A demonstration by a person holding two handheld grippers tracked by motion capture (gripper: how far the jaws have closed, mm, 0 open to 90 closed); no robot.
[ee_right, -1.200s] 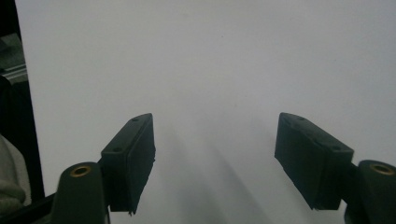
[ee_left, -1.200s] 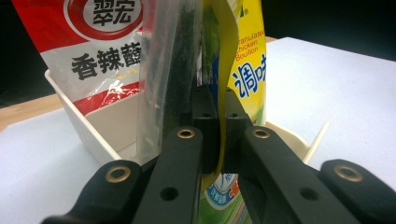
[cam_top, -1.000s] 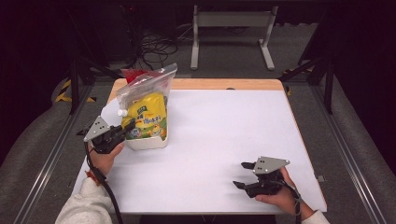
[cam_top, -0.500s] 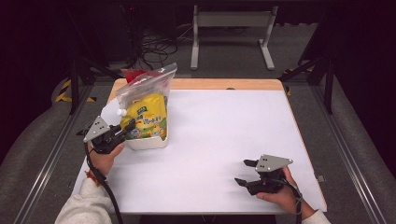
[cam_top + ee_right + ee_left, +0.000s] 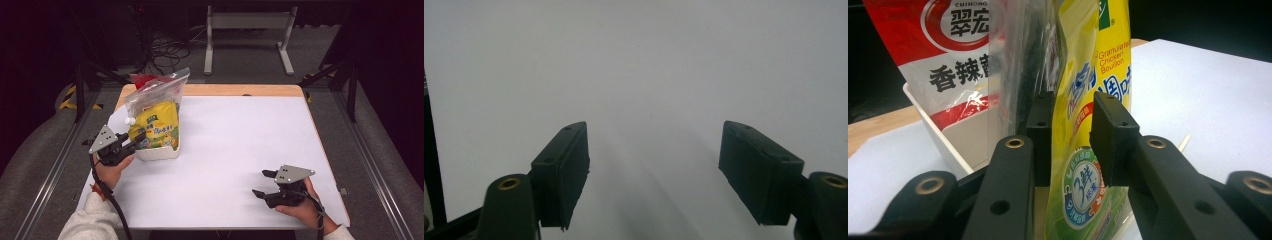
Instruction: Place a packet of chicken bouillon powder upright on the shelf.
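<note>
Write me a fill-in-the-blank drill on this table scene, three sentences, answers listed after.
1. The yellow pouch stands in a white ______ at the table's left edge.
2. The left gripper has its jaws on either side of the ______ pouch; they have just been opening.
3. The right gripper hangs open above the bare ______ table top.

Missing words: tub; yellow; white

The chicken bouillon pouch is yellow, green at its foot, with blue lettering and a round blue-and-white badge. The sachet behind is red and white — black characters. White tub; white tabletop, pale-wood edged.
</note>
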